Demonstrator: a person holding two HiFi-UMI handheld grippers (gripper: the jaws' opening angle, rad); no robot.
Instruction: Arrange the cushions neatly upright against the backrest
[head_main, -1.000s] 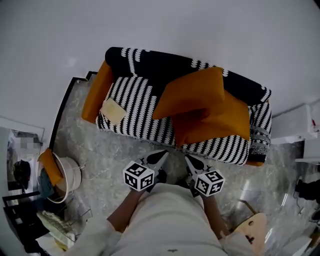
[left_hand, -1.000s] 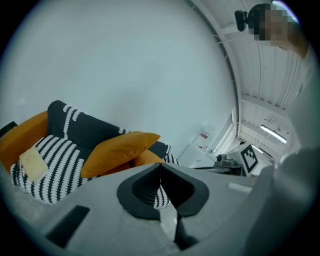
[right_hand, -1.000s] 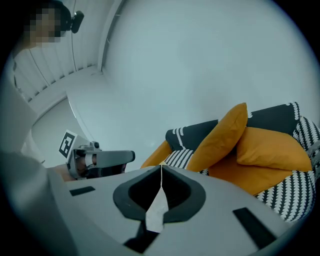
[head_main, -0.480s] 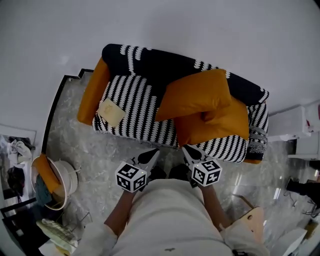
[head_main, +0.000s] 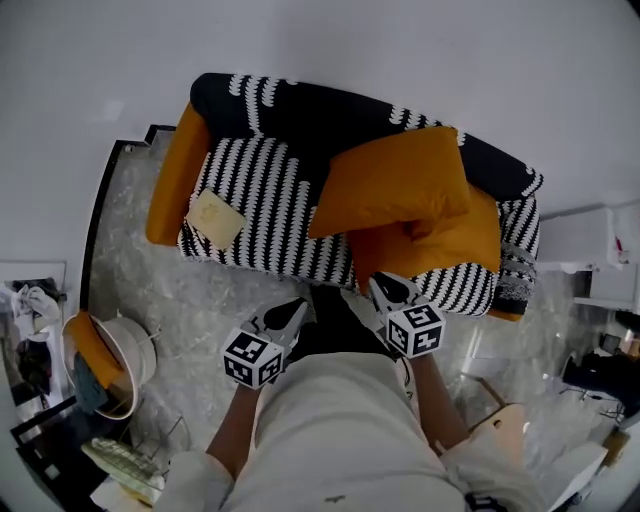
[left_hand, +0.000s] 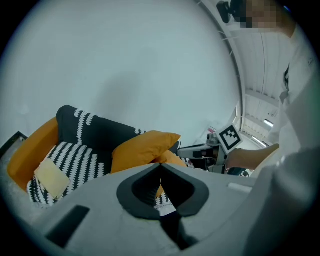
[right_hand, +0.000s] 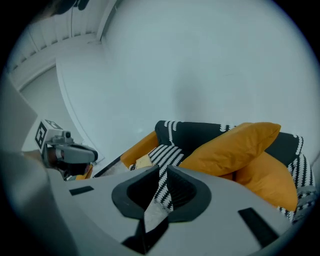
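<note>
Head view: sofa (head_main: 255, 185) with black-and-white striped cover, orange armrest (head_main: 172, 175) at its left end. Two orange cushions on the right half of the seat, none upright. Upper cushion (head_main: 390, 180) lies tilted, its back edge up against the backrest (head_main: 300, 105), overlapping the lower cushion (head_main: 455, 240), which lies flat on the seat. Small pale pad (head_main: 213, 215) on the left of the seat, well apart from both. Left gripper (head_main: 298, 308) and right gripper (head_main: 383, 288) hang just in front of the sofa's front edge, over the marble floor (head_main: 190, 290), touching neither cushion.

Left gripper view: jaws pressed together, tips meeting, nothing pinched. Cushions and sofa beyond them.

Right gripper view: jaws together too, only a thin slit, nothing held. Upper cushion (right_hand: 235, 147) resting on the lower one (right_hand: 267, 180).
</note>
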